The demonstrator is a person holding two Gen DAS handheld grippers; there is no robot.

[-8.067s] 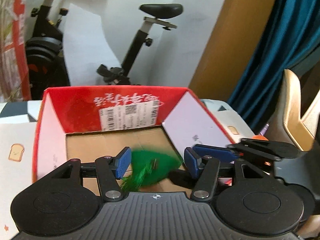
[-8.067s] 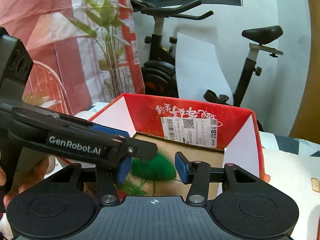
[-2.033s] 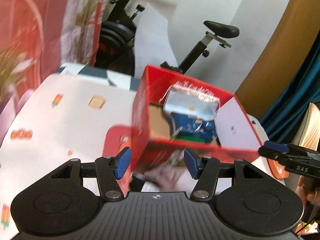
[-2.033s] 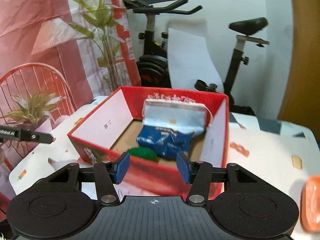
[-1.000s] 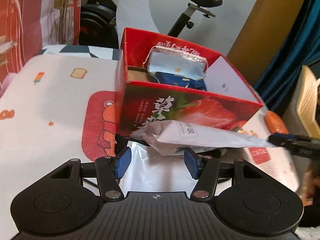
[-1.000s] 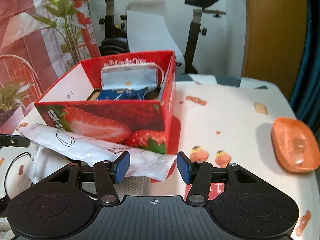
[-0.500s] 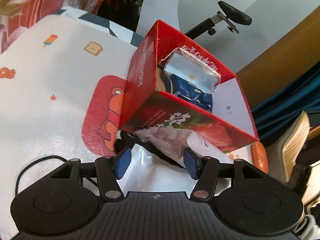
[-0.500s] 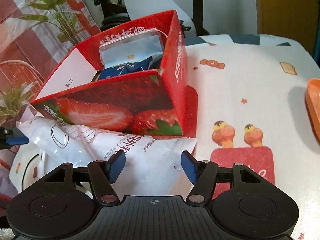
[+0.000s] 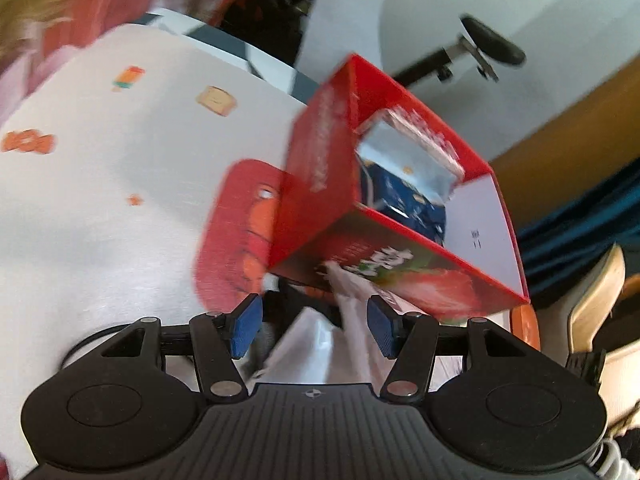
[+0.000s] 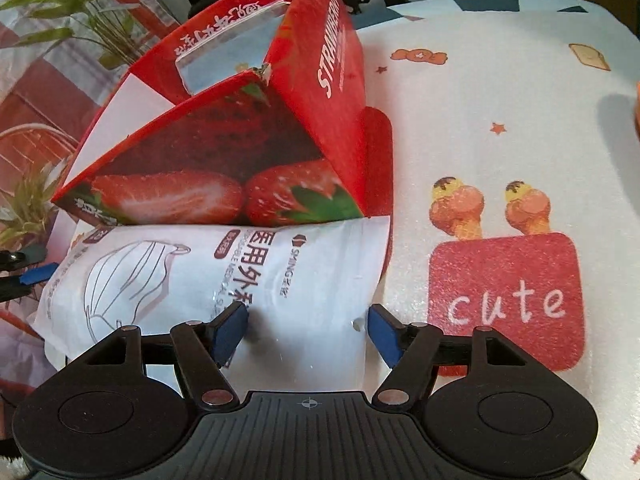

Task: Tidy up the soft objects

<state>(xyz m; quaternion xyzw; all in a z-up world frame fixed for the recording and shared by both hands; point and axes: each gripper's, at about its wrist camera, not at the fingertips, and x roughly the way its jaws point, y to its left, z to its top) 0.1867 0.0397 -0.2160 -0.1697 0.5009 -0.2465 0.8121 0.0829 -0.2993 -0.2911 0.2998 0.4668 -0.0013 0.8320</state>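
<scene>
Printed surface (image 10: 500,92), exercise bike behind. Left gripper (image 9: 314,322): fingers spread wide, holding nothing, over mask pouch's left end. One white mask pouch (image 10: 224,276), flat against front of one strawberry box (image 10: 224,152), long axis left-right. Right gripper (image 10: 307,334): fingers wide apart, empty, straddling pouch's right end; nearer. Two packets already in box.

One red cardboard strawberry box (image 10: 256,148) is sitting on the printed white table mat (image 10: 500,92). One white plastic mask pouch (image 10: 224,280) is lying against its front. Inside the box, one silver foil packet (image 9: 404,160) and one dark blue snack bag (image 9: 404,196) are showing. Two black grippers with blue pads are appearing: the left gripper (image 9: 314,322) and the right gripper (image 10: 307,330). One orange dish (image 9: 526,326) is peeking at the mat's edge.
</scene>
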